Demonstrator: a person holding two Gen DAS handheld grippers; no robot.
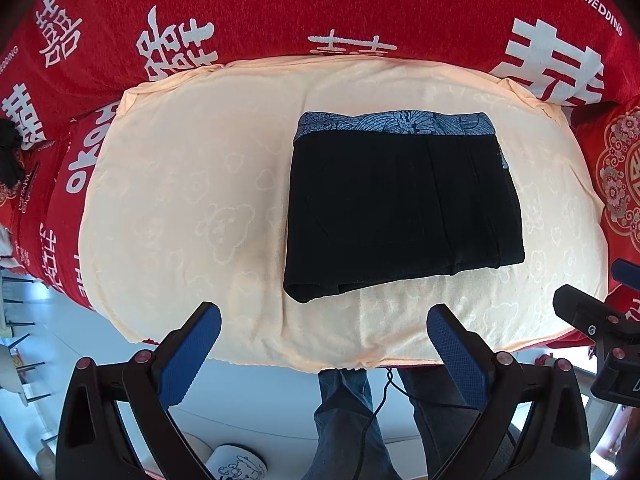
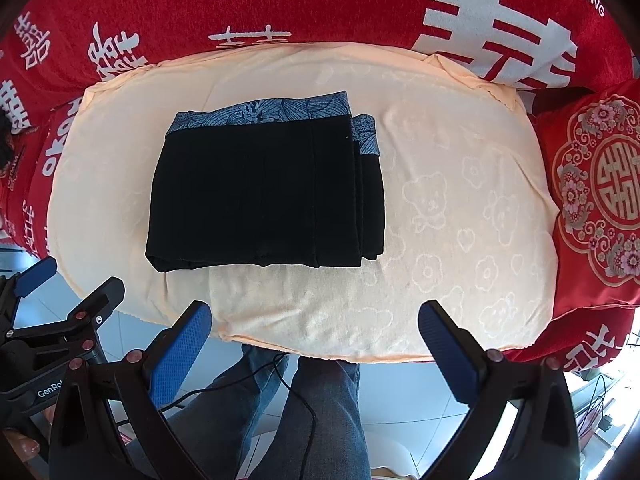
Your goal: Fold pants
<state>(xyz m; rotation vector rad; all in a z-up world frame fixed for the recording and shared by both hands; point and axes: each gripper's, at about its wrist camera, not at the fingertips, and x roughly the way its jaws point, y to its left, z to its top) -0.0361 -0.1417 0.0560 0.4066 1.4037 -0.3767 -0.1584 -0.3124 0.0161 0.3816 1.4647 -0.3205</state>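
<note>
Pants (image 1: 400,208) lie folded on the cream towel (image 1: 180,208), both grippers' fingers (image 1: 192,356) (image 2: 448,356) spread apart, empty

The folded pants (image 1: 404,208) lie on the towel (image 1: 192,200), which is spread over the bedcover (image 1: 260,4). In the left wrist view the pants sit at about 1 o'clock from frame centre; in the right wrist view they sit at 10 o'clock. Their waistband (image 1: 394,122) runs along the far edge, at 12 o'clock of the bundle. A cushion (image 2: 596,192) rests at 3 o'clock, just beside the towel's edge. The left gripper (image 1: 324,326) and right gripper (image 2: 314,322) hover at 6 o'clock, near the towel's front edge, apart from the pants. The person's legs (image 2: 304,408) stand below that edge.
</note>
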